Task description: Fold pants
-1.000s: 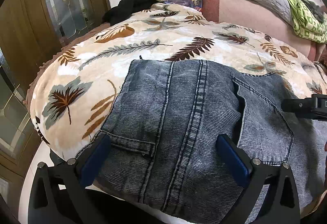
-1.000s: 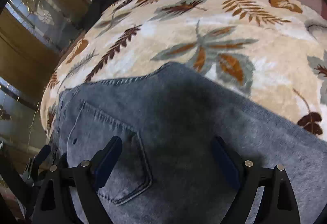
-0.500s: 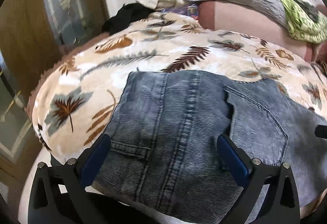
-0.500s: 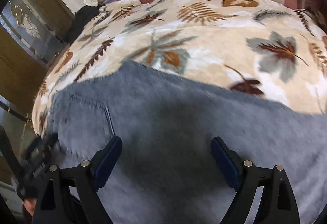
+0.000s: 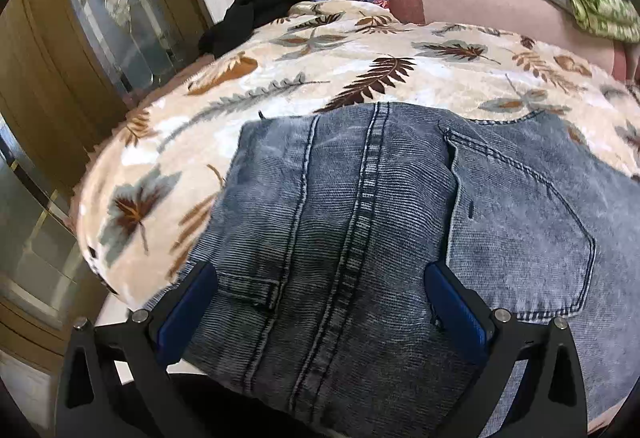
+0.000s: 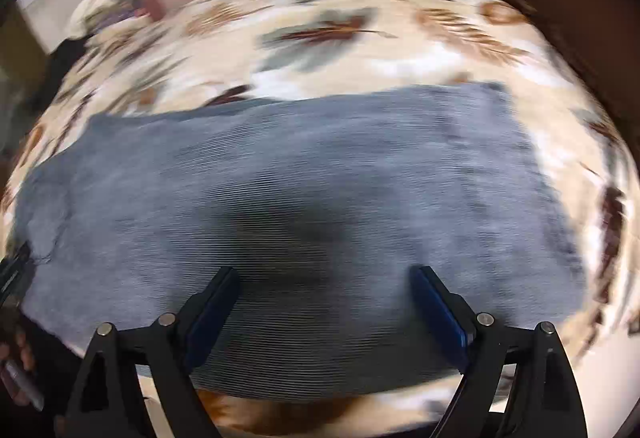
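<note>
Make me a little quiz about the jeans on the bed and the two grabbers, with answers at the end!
1. True or false: the jeans lie on a leaf-patterned blanket.
2. What is the left gripper over: (a) the waistband end with a back pocket, (b) a pillow, (c) the floor?
3. Fill in: the right gripper is ____ and grips nothing.

Key: 1 true. 2 a. 3 open.
</note>
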Demonstrator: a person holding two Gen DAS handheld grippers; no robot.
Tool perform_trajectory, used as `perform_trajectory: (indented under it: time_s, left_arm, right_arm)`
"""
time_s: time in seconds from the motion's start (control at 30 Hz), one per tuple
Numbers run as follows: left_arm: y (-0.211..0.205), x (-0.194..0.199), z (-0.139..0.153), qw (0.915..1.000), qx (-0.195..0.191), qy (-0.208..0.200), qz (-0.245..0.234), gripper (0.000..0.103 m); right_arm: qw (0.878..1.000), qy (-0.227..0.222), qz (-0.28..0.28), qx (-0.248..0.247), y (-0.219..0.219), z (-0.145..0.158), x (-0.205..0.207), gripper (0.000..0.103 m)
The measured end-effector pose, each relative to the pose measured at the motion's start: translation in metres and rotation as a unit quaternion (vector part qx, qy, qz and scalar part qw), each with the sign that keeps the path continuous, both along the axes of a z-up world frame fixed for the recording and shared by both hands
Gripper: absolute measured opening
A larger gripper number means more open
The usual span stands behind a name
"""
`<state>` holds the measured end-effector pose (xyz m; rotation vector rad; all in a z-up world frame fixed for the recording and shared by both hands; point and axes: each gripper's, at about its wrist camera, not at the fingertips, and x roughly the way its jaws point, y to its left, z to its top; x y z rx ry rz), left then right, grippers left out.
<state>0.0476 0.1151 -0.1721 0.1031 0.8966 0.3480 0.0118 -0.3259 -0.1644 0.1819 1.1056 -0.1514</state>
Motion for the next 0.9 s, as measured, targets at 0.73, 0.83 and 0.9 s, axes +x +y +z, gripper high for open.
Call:
perform_trajectory:
  time_s: [0.73,0.83,0.9]
  left_arm:
    - [-0.065,-0.004,-0.007,0.9890,0.027,0.065,-0.130,0.103]
    - [-0.058,0.005,0.000,0.9902,0.009,0.073,-0.119,0.103]
    - [-0.054,0.005,0.013,0.9919,0.023,0.061,-0.109,0.103]
  right_arm:
    - [0.995,0.004,0.046,-0.091,0.018,-0.003,-0.029,0.090]
    - [0.997,0.000,0.030,-0.071,-0.001,0.003,-0.028,0.090]
    - [0.998,-0.017,0.020,-0.049,-0.009,0.013,-0.029,0.089]
